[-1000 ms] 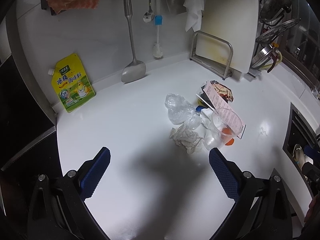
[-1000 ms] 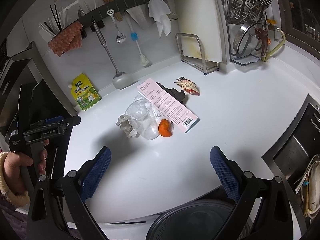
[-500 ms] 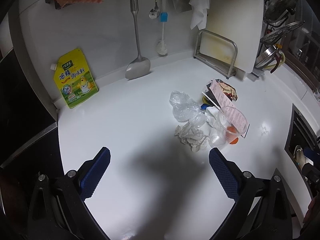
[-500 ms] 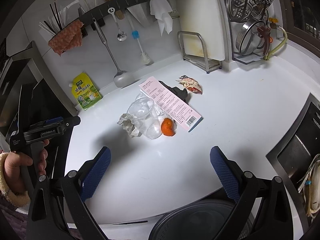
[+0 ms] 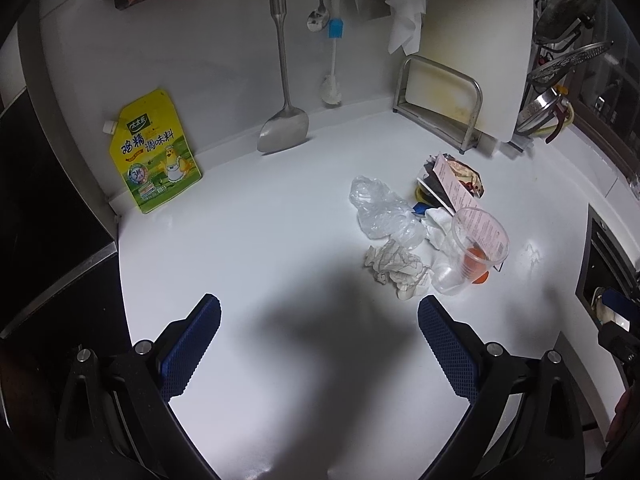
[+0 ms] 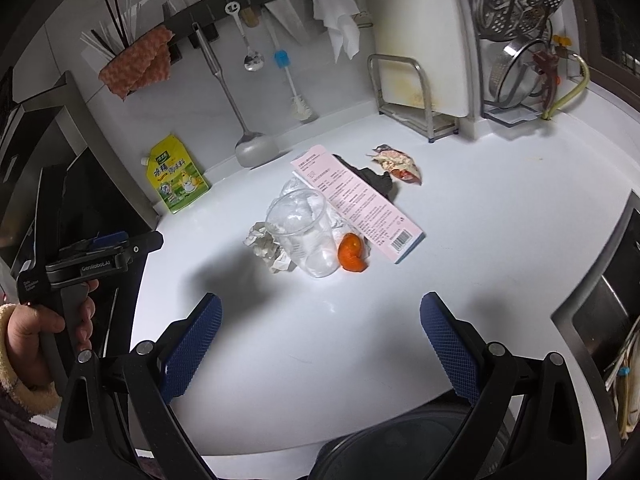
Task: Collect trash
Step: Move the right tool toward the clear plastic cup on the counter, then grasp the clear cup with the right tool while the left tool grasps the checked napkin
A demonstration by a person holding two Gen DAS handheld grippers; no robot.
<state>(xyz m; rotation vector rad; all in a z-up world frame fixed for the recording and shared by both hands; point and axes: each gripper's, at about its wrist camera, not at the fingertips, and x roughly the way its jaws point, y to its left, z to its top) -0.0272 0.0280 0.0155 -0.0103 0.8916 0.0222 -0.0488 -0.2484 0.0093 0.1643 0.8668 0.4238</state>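
Both grippers hovered wide apart and empty, short of the trash heap mid-counter.

Left to right: the yellow seasoning pouch [image 6: 176, 179] bore Chinese characters; the left gripper [image 5: 319, 346] read "GenRobot.AI"; the crumpled paper wad [image 5: 396, 269] and the clear plastic cup [image 6: 304, 236] could tip or scatter if nudged; the pink printed leaflet [image 6: 356, 202] carried a barcode; the right gripper [image 6: 320, 346].

Both wrist views look down on the same trash pile [image 5: 420, 236].
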